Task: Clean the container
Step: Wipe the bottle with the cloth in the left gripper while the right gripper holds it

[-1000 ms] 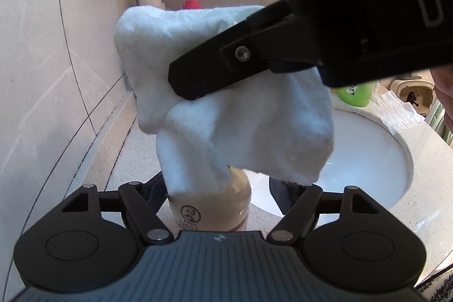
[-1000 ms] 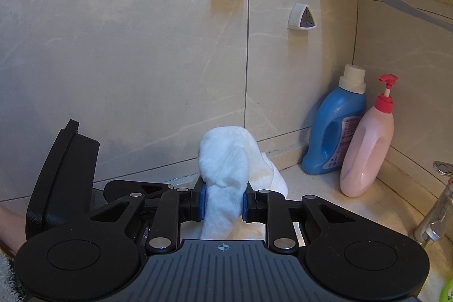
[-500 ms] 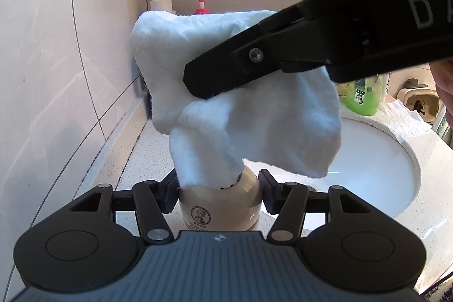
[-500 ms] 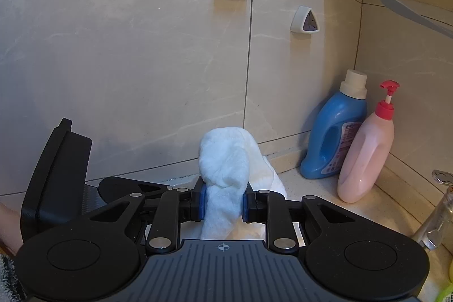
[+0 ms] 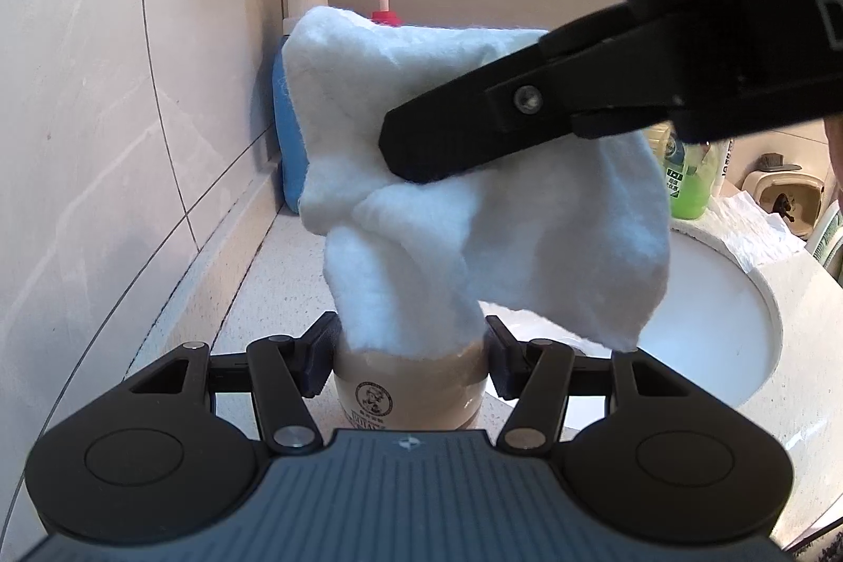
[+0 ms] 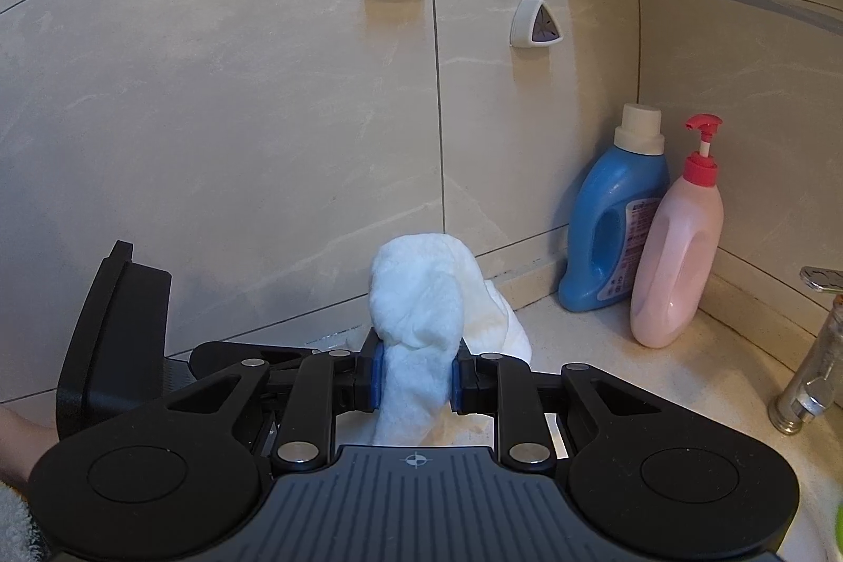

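My left gripper [image 5: 408, 364] is shut on a beige bottle [image 5: 408, 396] with a round logo, held upright over the counter beside the sink. A white cloth [image 5: 474, 172] is draped over the bottle's top and hides its upper part. My right gripper [image 6: 416, 372] is shut on the same white cloth [image 6: 416, 314]; in the left wrist view it reaches in from the right [image 5: 421, 151] and presses the cloth against the bottle. The bottle itself is hidden in the right wrist view.
A blue detergent bottle [image 6: 611, 235] and a pink pump bottle [image 6: 679, 256] stand in the wall corner. The white sink basin [image 5: 706, 341] lies to the right, with a green bottle [image 5: 690, 177], crumpled paper [image 5: 758, 230] and a chrome tap [image 6: 811, 372] around it.
The left wrist view has shifted so the wall corner and blue bottle show behind the cloth. The cloth stays on the bottle top, and the right gripper sits slightly lower across it.
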`<state>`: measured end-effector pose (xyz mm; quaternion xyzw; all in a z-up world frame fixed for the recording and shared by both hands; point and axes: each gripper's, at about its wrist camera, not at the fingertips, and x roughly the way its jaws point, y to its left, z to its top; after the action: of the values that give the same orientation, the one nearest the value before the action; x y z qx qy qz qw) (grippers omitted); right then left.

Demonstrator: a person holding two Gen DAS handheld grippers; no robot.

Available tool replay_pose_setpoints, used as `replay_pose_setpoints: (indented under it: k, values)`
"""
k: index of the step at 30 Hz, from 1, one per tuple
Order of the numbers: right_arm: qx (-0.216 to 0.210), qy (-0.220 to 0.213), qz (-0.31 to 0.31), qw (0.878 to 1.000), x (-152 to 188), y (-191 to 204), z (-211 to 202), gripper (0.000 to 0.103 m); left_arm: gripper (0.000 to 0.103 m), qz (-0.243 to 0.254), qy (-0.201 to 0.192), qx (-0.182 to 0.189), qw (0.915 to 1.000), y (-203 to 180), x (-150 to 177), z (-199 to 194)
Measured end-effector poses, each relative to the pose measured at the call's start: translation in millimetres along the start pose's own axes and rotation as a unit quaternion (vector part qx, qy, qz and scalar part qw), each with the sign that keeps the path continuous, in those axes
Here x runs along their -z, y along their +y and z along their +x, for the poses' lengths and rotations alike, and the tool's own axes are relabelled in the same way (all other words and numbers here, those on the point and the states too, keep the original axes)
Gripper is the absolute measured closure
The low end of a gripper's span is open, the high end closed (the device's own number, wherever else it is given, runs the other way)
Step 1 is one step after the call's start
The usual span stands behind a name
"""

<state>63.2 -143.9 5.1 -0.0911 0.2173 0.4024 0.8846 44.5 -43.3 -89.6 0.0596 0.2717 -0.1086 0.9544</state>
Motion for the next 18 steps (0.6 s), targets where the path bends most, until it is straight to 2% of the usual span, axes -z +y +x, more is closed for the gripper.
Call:
replay_pose_setpoints:
  k: [4,7,12,18]
  values:
    - [0.0,0.013,0.001,1.0,4,3,-8,0.078,0.039,-0.007,0.003,0.001,1.0,4,4,0]
    - [0.017,0.018,0.009,1.0,9,2,-15,0.079,0.039,-0.005,0.004,0.001,1.0,9,3,-1]
    - [0.052,-0.001,0.075,0.996,15,-16,-36,0.079,0.039,0.001,0.013,0.005,0.9999,8,6,-2]
    - [0.076,0.009,0.144,0.987,33,-44,-40,0.079,0.038,-0.014,0.047,0.029,0.9984,19,8,0]
